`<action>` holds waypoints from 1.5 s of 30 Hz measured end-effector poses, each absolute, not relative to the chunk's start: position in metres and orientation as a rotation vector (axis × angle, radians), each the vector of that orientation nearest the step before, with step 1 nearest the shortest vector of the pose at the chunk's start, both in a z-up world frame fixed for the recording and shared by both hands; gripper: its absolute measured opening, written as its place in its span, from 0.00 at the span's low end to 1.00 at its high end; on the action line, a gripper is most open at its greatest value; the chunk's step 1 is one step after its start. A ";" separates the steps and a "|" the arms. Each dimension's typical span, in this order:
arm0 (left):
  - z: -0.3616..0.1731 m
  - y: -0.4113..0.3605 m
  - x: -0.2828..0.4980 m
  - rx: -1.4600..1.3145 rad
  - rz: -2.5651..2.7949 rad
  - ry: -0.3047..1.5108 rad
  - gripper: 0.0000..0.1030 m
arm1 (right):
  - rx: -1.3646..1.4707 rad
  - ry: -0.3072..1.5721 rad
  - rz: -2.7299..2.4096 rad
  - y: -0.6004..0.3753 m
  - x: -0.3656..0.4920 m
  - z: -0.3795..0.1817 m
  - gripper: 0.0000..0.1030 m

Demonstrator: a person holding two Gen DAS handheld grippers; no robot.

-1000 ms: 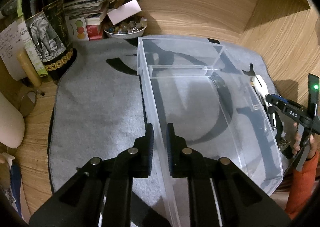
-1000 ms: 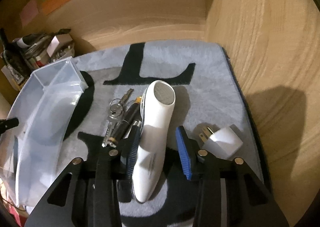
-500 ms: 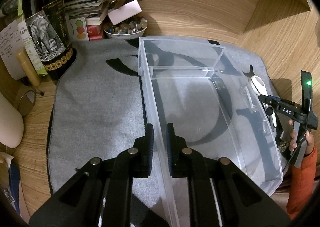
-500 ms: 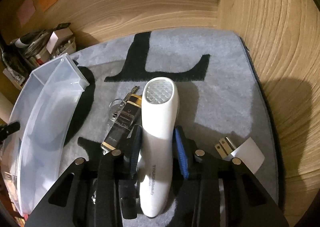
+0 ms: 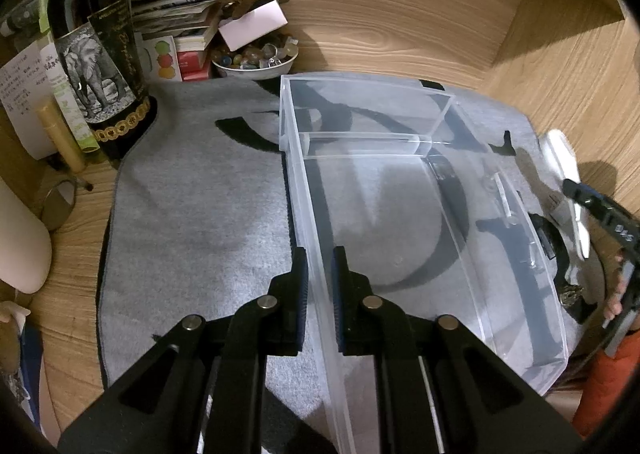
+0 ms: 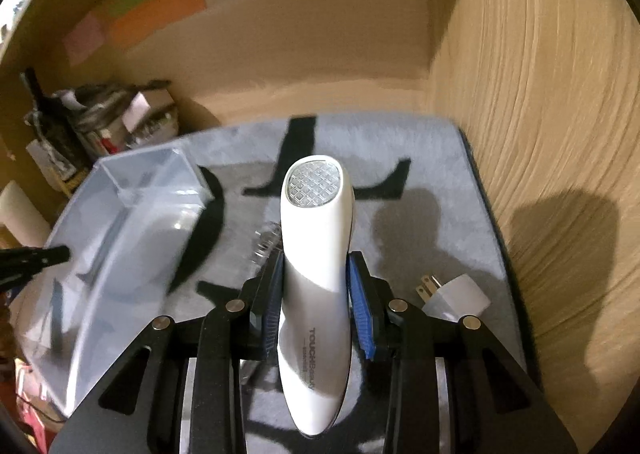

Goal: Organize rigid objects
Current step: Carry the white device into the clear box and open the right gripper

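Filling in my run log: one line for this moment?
left gripper: shut on clear bin wall | right gripper: shut on white device, lifted | bin: empty

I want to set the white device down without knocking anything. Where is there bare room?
The clear bin is bare in both compartments. The grey mat between the bin and the wine bottle is free. It is crowded beside the bin by the keys and plug adapter.

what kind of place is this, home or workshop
Most likely a home, a wood-lined desk nook or shelf. A wine bottle, a bowl of beads and stacked papers crowd the corner beside a grey mat.
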State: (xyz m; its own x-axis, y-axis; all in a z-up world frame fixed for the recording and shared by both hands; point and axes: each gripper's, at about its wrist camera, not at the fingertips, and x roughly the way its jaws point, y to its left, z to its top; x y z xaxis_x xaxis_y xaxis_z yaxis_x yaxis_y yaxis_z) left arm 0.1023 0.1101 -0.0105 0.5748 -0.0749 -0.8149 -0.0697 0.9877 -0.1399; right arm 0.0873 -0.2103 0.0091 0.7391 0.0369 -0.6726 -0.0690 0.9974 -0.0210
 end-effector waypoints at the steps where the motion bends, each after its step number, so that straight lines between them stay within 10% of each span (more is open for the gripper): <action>1: -0.011 0.110 0.102 -0.164 -0.003 0.959 0.10 | -0.047 0.724 0.067 -0.208 0.085 0.012 0.28; 19: -0.011 0.109 0.099 -0.145 0.000 0.937 0.10 | -0.116 0.613 0.314 -0.107 0.071 0.048 0.28; 45: -0.011 0.108 0.093 -0.131 -0.012 0.909 0.10 | -0.421 0.926 0.390 -0.009 0.138 -0.025 0.28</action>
State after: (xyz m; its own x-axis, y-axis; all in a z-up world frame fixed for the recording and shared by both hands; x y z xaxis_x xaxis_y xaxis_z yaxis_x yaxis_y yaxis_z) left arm 0.0935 0.1076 -0.0115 0.6146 -0.0658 -0.7861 -0.0453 0.9919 -0.1184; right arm 0.1384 -0.0089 -0.0254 0.5429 0.1406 -0.8279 -0.4936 0.8510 -0.1791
